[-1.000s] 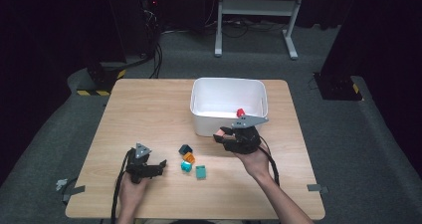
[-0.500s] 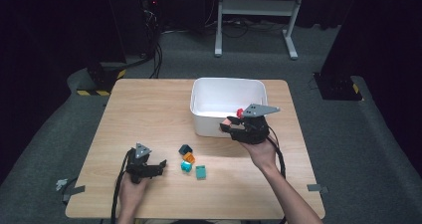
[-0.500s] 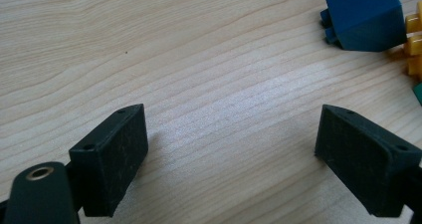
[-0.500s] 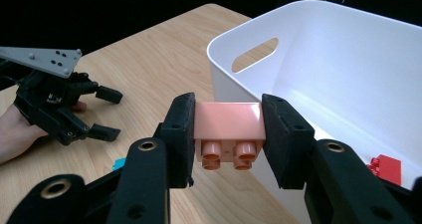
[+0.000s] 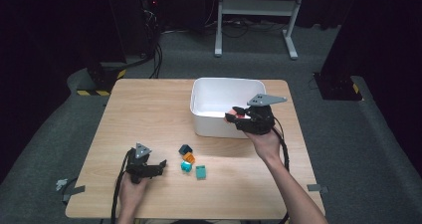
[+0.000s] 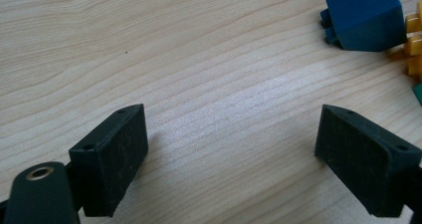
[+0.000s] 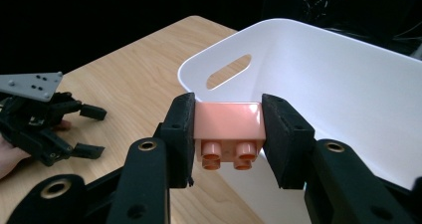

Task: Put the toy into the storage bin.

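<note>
The pink brick [image 7: 228, 127] is clamped between the jaws of the right gripper [image 7: 228, 134], studs facing down, held over the near rim of the white bin [image 7: 318, 89]. From above, the right gripper [image 5: 242, 115] sits at the bin's [image 5: 214, 127] front right edge, with the brick [image 5: 239, 115] a small spot of colour at its tip.

Nothing lies between brick and bin. The bin is smooth plastic, rectangular with rounded corners and an oval handle slot in one end wall.

Well apart, near the table's front left, the left gripper [image 5: 160, 165] rests low on the table [image 5: 149, 109] with its jaws spread wide around bare wood, holding nothing. Just to its right lie four small blocks: a dark blue block [image 5: 185, 149], an orange block [image 5: 189, 157], a teal block [image 5: 186, 167] and a green block [image 5: 200, 172]. The left gripper view shows the blue one [image 6: 366, 17] tilted, beside yellow-orange studs.

The table is pale wood with fine straight grain. Around it is grey carpet, a dark room, a white metal frame [image 5: 259, 15] behind and cables on the floor.
</note>
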{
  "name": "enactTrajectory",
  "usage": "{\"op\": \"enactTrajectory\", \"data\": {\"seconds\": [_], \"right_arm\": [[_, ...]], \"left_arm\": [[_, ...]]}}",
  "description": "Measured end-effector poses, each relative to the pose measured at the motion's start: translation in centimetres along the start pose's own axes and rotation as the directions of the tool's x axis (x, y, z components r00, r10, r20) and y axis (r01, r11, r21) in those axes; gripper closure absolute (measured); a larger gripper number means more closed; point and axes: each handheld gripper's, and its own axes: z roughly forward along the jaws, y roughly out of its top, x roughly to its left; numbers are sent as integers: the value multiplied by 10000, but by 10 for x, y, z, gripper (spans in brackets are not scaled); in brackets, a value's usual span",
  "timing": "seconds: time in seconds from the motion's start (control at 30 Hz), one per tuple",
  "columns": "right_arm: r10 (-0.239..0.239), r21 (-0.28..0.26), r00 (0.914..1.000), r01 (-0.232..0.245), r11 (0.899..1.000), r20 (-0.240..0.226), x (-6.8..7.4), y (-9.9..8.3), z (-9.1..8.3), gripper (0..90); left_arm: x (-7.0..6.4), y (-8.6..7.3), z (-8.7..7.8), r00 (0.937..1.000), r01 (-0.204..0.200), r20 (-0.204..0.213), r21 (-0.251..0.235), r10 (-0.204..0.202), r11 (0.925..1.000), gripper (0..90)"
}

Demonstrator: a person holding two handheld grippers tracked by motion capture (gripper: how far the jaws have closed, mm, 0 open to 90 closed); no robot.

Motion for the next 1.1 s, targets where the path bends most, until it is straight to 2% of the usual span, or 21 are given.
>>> {"op": "enactTrajectory", "data": {"seconds": [0.47, 0.87, 1.1], "right_arm": [[476, 67, 9970, -481, 9988, 610, -21, 9, 6, 588], [683, 472, 9923, -735, 9962, 1038, -35, 13, 22, 587], [1018, 759, 9863, -1123, 9908, 1298, -46, 8, 34, 584]], "left_arm": [[0, 0, 0, 10000, 0, 1, -2, 0, 10000, 131], [0, 0, 0, 10000, 0, 0, -1, 0, 10000, 131], [0, 0, 0, 10000, -4, 0, 0, 4, 10000, 131]]}}
